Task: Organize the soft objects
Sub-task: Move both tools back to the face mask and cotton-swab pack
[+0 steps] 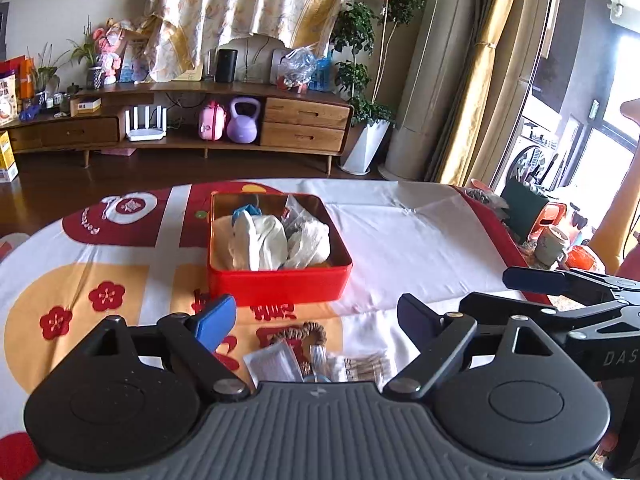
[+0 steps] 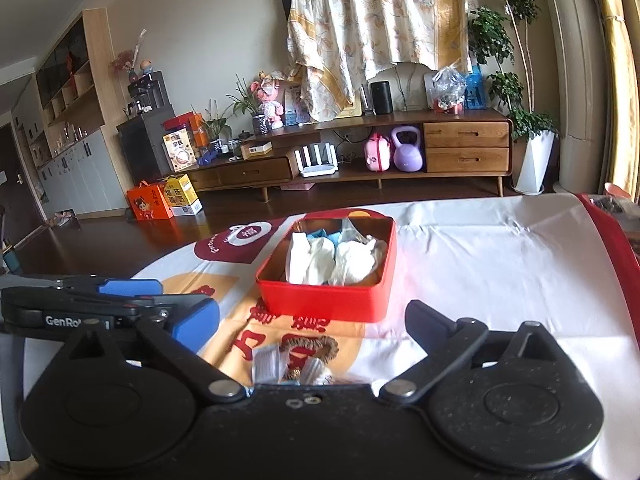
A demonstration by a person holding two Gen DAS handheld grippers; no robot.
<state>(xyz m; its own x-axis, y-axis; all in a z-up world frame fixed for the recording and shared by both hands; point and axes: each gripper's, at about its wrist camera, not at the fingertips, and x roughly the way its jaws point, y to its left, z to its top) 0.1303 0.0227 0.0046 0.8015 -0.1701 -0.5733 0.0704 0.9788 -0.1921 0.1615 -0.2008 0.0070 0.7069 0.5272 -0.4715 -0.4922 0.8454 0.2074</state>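
A red tin box [image 1: 280, 282] [image 2: 328, 302] stands on the patterned tablecloth, ahead of both grippers. Crumpled white soft pieces [image 1: 260, 244] [image 2: 332, 258] and something blue fill it. My left gripper [image 1: 316, 316] is open with nothing between its fingers, a short way in front of the box. My right gripper [image 2: 312, 322] is open and empty too, beside the left one. Under the grippers lie a brown scrunchie-like ring [image 1: 310, 330] [image 2: 310, 346], a small white sachet [image 1: 272, 364] [image 2: 266, 362] and a clear packet of thin sticks [image 1: 362, 366], partly hidden by the gripper bodies.
The white tablecloth [image 1: 400, 232] stretches to the right of the box. A mug [image 1: 554, 246] and orange things sit past the table's right edge. A wooden TV cabinet [image 2: 360, 160] stands across the dark floor, far behind.
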